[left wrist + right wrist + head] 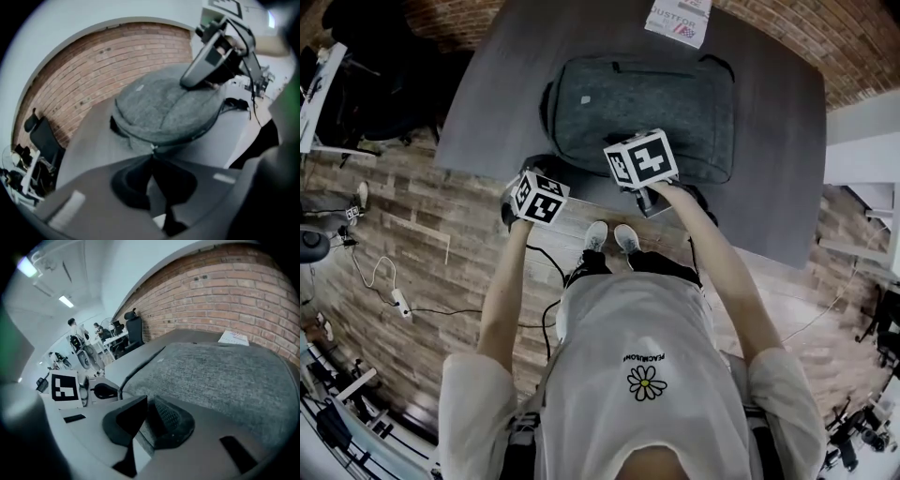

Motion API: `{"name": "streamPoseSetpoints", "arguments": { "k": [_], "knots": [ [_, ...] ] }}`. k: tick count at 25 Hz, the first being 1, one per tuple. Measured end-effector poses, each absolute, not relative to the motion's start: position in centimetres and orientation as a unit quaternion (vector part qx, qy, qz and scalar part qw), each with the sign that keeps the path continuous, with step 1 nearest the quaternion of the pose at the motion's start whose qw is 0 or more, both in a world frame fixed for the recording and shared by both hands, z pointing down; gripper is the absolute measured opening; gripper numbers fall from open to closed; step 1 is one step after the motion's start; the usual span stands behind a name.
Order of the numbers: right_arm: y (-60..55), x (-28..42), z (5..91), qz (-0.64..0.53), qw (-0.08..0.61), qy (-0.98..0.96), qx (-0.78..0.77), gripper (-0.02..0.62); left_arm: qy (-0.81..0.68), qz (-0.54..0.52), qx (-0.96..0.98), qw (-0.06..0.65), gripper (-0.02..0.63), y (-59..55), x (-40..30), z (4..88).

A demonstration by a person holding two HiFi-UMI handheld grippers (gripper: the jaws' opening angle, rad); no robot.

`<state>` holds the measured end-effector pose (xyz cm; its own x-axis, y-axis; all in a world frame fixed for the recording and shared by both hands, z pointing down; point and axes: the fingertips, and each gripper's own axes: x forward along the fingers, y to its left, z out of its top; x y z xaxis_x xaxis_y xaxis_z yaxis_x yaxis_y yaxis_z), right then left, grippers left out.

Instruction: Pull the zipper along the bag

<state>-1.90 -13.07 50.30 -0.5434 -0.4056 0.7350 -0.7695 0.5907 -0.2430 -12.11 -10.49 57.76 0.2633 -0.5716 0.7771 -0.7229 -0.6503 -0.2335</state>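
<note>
At the near left corner of the grey bag (647, 112), the left gripper (152, 157) has its jaws pressed together on what looks to me like the small pale zipper pull (152, 148), nipped right at their tips. Further along the bag's near edge, the right gripper (149, 420) is clenched on a fold of the bag's grey fabric, which fills the narrow gap between its pads. I judge the grasp made and the pull itself about to begin: one hand anchors the bag, the other has the tab. The next move calls for drawing the left gripper along the dark zipper line (190, 137) that rounds the bag's edge. It should follow the curve so the tab does not slip free, while the right gripper holds the cloth taut against the tug. The bag is a soft, felt-like grey backpack, lying flat and plump in the middle. A dark table (769, 169) lies beneath it and a printed sheet (680, 19) sits just beyond its far edge. How far the zipper already runs I cannot tell.
</note>
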Motion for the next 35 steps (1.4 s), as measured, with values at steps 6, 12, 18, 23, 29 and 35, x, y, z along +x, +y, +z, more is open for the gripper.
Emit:
{"name": "streamPoseSetpoints", "arguments": {
  "k": [6, 12, 18, 23, 29, 35],
  "knots": [
    [-14.0, -0.9, 48.9, 0.268, 0.449, -0.826, 0.209, 0.000, -0.418, 0.450, 0.783, 0.092, 0.008, -14.5, -14.3, 57.9],
    [-15.5, -0.1, 50.8, 0.299, 0.461, -0.807, 0.217, 0.000, -0.421, 0.426, 0.793, 0.111, 0.006, -14.4, -14.1, 57.6],
    [-15.6, 0.1, 51.2, 0.271, 0.462, -0.812, 0.231, 0.000, -0.353, 0.427, 0.827, 0.098, 0.005, -10.5, -11.8, 57.0],
    [-15.6, 0.1, 51.2, 0.287, 0.459, -0.811, 0.224, 0.000, -0.366, 0.399, 0.830, 0.133, 0.008, -9.2, -10.7, 57.0],
    [-15.0, 0.0, 51.4, 0.279, 0.465, -0.814, 0.207, 0.000, -0.296, 0.401, 0.854, 0.151, 0.011, -7.7, -10.4, 56.9],
    [-15.0, -0.2, 51.4, 0.264, 0.464, -0.819, 0.211, 0.000, -0.384, 0.369, 0.836, 0.136, 0.008, -9.6, -10.5, 58.0]
  ]
}}
